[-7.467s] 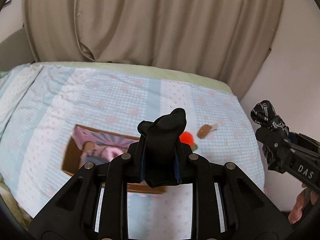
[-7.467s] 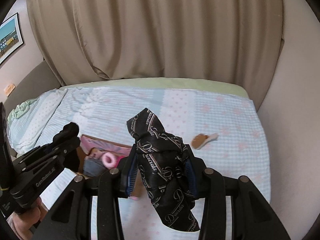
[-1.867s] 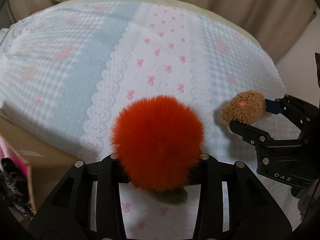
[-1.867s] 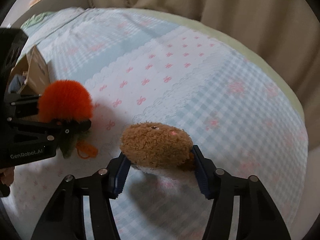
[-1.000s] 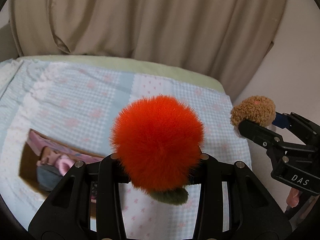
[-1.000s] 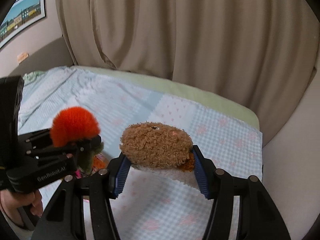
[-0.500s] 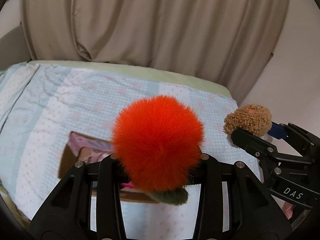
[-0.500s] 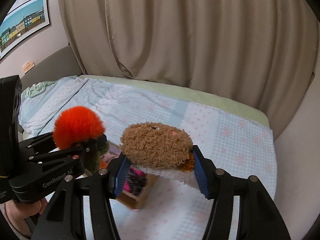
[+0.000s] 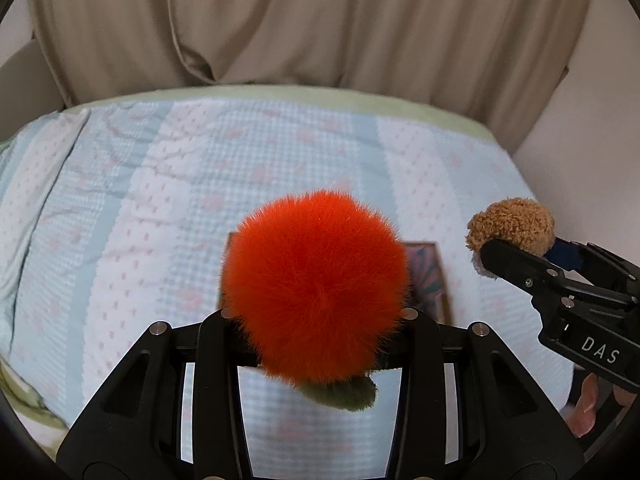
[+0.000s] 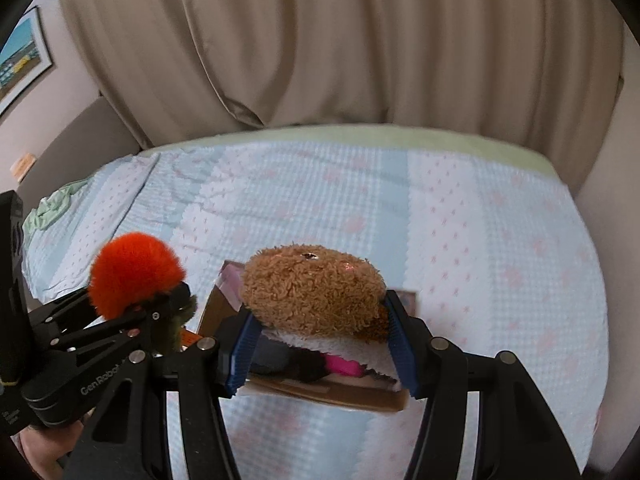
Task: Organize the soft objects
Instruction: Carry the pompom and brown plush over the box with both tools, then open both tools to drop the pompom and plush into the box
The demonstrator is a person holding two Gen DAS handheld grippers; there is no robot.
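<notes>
We saw the bed [image 10: 500, 240] under its blue-and-white checked cover filling both views, with the beige curtain [image 10: 340, 40] behind it. On the cover sat the cardboard box [image 10: 320, 394], already holding a dark cloth and something pink, so we judged part of the sorting done. Two soft things were not yet in it. Our right gripper [image 10: 320, 344] was clamped on the brown plush toy [image 10: 314, 292], which hung over the box. Our left gripper [image 9: 316, 336] was clamped on the orange pompom [image 9: 316, 296], held above the box's left edge as the right wrist view showed it. Both were left to lower and release. We read "GenRobot" on the left gripper's side and "DAS" on the right one's.
</notes>
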